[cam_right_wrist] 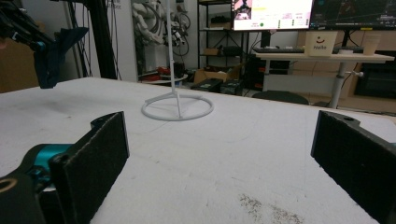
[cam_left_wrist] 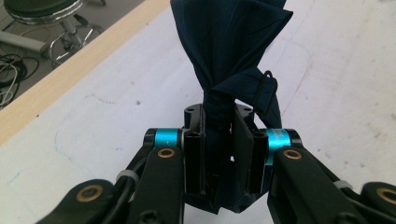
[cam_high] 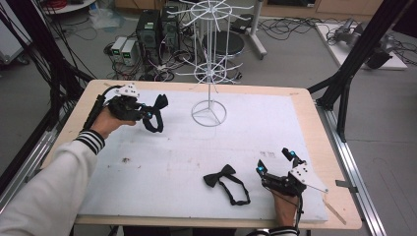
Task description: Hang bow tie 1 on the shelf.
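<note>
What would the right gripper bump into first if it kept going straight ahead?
Probably the white stand's ring base, which lies almost dead ahead between the open right gripper's jaws. Only bare white table cover lies before it, though depth is hard to judge.

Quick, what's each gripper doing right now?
Left gripper: shut on the dark blue bow tie, lifted off the table.
Right gripper: open, holding nothing, low over the white mat.

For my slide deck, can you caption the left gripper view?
Left tongs shut on a navy bow tie above the white table.
</note>
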Action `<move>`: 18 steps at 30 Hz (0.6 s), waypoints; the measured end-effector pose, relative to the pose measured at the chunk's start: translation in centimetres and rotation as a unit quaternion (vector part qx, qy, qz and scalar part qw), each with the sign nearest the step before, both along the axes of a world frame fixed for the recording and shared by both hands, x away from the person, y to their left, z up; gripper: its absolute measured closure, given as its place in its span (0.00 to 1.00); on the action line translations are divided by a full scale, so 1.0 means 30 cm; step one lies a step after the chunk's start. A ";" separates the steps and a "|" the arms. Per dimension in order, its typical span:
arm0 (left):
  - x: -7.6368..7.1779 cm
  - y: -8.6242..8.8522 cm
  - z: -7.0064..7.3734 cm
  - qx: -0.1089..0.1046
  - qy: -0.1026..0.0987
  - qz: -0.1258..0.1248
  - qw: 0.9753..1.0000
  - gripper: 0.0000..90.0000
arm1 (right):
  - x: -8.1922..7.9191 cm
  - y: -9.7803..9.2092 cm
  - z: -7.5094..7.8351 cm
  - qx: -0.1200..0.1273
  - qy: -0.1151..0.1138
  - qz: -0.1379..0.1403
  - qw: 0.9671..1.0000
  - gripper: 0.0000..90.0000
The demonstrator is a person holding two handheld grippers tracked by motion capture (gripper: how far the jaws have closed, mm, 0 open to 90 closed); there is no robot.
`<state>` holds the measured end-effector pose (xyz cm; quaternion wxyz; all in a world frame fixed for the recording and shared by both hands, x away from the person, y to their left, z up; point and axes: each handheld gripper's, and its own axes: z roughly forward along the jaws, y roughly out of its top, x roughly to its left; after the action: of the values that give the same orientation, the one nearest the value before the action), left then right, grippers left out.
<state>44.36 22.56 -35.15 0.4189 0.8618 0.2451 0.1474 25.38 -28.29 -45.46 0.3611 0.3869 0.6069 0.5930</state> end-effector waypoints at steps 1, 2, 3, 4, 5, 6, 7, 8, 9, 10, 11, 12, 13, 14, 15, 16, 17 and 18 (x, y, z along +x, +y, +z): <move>-0.002 0.000 0.005 -0.005 0.000 0.001 1.000 0.84 | 0.000 0.000 0.000 0.000 0.000 0.000 1.000 0.04; -0.005 -0.001 0.009 -0.013 -0.001 0.004 1.000 0.84 | 0.000 0.000 0.000 0.001 0.000 0.000 1.000 0.04; -0.008 0.000 0.015 -0.018 -0.002 0.004 1.000 0.84 | 0.001 0.000 0.000 0.002 0.000 0.000 1.000 0.04; -0.013 -0.001 0.021 -0.027 -0.004 0.006 1.000 0.84 | 0.001 -0.001 0.000 0.002 0.001 0.000 1.000 0.04; -0.015 0.000 0.027 -0.028 -0.006 0.006 1.000 0.84 | 0.001 -0.001 0.000 0.002 0.000 0.000 1.000 0.04; -0.019 0.001 0.034 -0.034 -0.006 0.007 0.999 0.84 | 0.000 0.000 0.000 0.003 0.001 0.001 1.000 0.04; -0.022 0.002 0.040 -0.040 -0.008 0.008 0.999 0.84 | 0.000 0.000 0.000 0.003 0.002 0.000 1.000 0.04; -0.027 0.003 0.048 -0.044 -0.010 0.010 0.999 0.84 | 0.001 -0.001 0.000 0.002 0.000 0.000 1.000 0.04; -0.030 0.004 0.055 -0.050 -0.011 0.010 0.999 0.84 | 0.000 -0.001 0.000 0.002 0.000 0.000 1.000 0.04; -0.034 0.004 0.061 -0.058 -0.013 0.013 0.998 0.84 | 0.000 -0.001 0.000 0.002 0.001 0.000 1.000 0.04; -0.038 0.003 0.068 -0.061 -0.015 0.014 0.998 0.84 | -0.001 -0.001 0.000 0.002 0.001 0.000 1.000 0.04; -0.043 0.002 0.074 -0.065 -0.019 0.015 0.998 0.84 | 0.000 -0.001 0.000 0.002 0.001 0.001 1.000 0.04; -0.047 0.002 0.081 -0.069 -0.022 0.016 0.997 0.84 | 0.000 -0.002 0.000 0.002 0.001 0.001 1.000 0.04; -0.052 -0.002 0.088 -0.075 -0.024 0.018 0.997 0.84 | 0.001 -0.002 0.000 0.002 -0.001 0.002 1.000 0.04; -0.055 -0.004 0.093 -0.078 -0.027 0.018 0.996 0.84 | 0.000 -0.003 0.000 0.005 0.001 0.002 1.000 0.04; -0.059 -0.008 0.098 -0.084 -0.026 0.018 0.996 0.84 | 0.000 -0.003 0.000 0.006 0.000 0.002 1.000 0.04; -0.062 -0.011 0.103 -0.086 -0.027 0.017 0.996 0.84 | 0.000 -0.004 0.000 0.008 0.000 0.002 1.000 0.04; -0.065 -0.016 0.108 -0.087 -0.030 0.016 0.996 0.84 | -0.001 -0.005 -0.001 0.009 0.001 0.002 1.000 0.04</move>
<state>42.40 22.09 -31.90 0.4970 0.8133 0.2581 0.1578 25.36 -28.42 -45.48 0.3555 0.3900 0.6025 0.5988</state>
